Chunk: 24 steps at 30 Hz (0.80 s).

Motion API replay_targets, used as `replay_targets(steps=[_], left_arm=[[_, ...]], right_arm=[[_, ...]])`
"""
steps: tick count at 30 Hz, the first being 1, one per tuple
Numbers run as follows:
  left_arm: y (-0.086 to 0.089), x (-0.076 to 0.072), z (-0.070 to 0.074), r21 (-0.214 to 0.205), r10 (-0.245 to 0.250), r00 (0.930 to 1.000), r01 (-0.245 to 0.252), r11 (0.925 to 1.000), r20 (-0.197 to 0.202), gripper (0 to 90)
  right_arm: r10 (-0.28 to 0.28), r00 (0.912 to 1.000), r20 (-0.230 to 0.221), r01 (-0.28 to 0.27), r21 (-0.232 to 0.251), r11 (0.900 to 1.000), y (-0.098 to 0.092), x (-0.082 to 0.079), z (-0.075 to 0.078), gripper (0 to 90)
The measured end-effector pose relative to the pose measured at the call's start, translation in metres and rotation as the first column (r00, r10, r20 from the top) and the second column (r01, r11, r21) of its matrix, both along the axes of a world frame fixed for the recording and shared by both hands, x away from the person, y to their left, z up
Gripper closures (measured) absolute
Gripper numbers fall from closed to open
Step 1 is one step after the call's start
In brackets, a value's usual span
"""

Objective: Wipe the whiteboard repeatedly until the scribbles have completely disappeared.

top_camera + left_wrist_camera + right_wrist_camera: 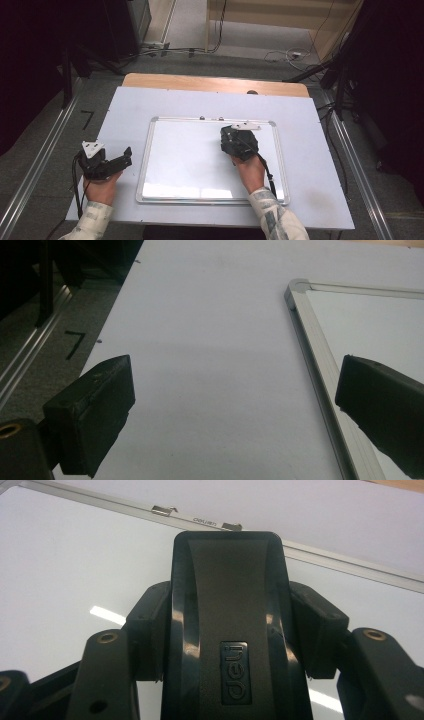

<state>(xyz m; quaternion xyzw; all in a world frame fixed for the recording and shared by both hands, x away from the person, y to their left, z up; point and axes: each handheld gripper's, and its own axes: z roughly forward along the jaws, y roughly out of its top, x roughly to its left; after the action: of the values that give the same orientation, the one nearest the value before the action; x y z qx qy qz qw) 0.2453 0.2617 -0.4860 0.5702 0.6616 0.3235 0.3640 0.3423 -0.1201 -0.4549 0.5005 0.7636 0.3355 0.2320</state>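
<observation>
The right gripper (235, 134) hovers over the upper right part of the whiteboard (190, 155), its jaws clamped on a black whiteboard eraser (230, 625) that stands between them with its moulded brand badge facing the gripper's camera. In the right gripper view the eraser's far end reaches toward the board's top frame, where two small metal clips (164, 510) sit just beyond it. The board surface under the eraser is clean white.

The left gripper (112, 161) rests off the board, just to the left of its aluminium frame, over the pale tabletop (125, 110). Its jaws stand wide apart with nothing between them; in the left gripper view the board's rounded corner (297, 287) lies ahead, beside the jaw on that view's right.
</observation>
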Motion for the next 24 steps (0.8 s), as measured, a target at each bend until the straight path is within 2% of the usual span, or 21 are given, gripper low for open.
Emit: replay_targets(steps=[15, 24], left_arm=[[-0.001, 0.000, 0.000, 0.003, -0.001, 1.0000, 0.001, 1.0000, -0.005, 3.0], [-0.001, 0.000, -0.001, 0.005, 0.001, 1.0000, -0.001, 1.0000, -0.008, 3.0]], right_arm=[[-0.018, 0.9996, 0.020, 0.017, 0.015, 0.9997, -0.040, -0.032, 0.012, 38.6], [-0.035, 0.9989, 0.031, 0.035, 0.021, 0.9992, -0.052, -0.043, 0.013, 38.6]])
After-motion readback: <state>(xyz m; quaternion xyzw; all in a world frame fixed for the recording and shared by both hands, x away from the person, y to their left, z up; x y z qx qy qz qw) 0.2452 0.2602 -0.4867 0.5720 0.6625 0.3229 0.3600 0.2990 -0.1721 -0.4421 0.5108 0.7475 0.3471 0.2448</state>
